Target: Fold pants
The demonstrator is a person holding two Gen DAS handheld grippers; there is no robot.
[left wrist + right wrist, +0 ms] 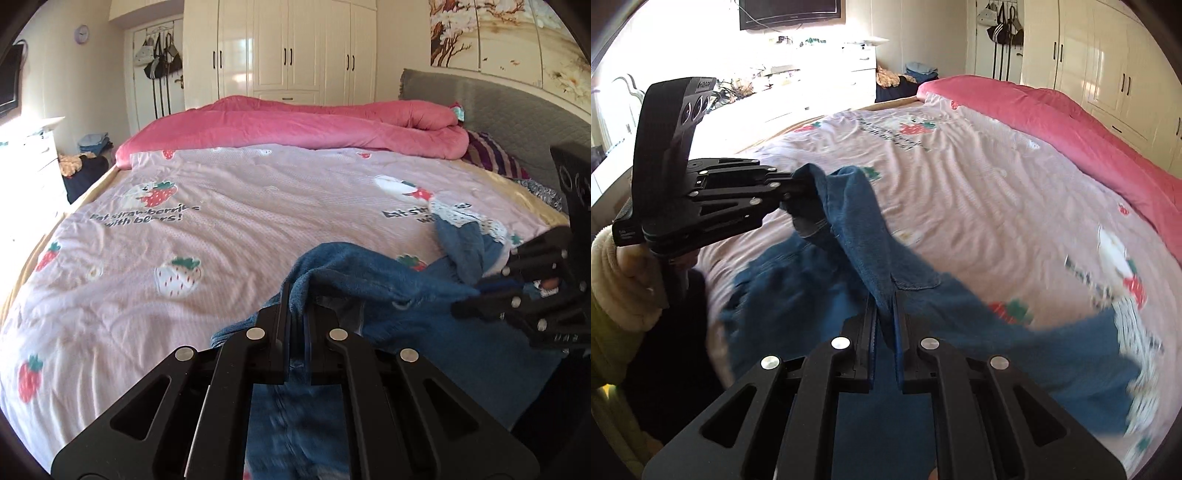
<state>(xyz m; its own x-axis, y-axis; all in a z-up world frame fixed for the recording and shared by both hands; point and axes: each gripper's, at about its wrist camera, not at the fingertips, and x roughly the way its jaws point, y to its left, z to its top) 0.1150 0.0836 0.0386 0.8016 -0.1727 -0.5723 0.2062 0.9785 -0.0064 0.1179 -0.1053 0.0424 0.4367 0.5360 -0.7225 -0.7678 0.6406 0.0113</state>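
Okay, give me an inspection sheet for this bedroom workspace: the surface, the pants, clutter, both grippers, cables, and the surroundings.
Surface: bed with a pink strawberry-print sheet, wrinkled; rolled pink blanket along the far side.
Job's things: blue pants, lifted at one end and not yet folded, with a white patterned cuff trailing on the sheet.
Clutter: striped pillow by the headboard; pile of clothes beyond the bed.
Grippers: left gripper and right gripper each have their jaws closed on pants fabric.
Cables: nothing seen for certain.
Surroundings: white wardrobe, bags on door hooks, wall clock, television, white dresser.
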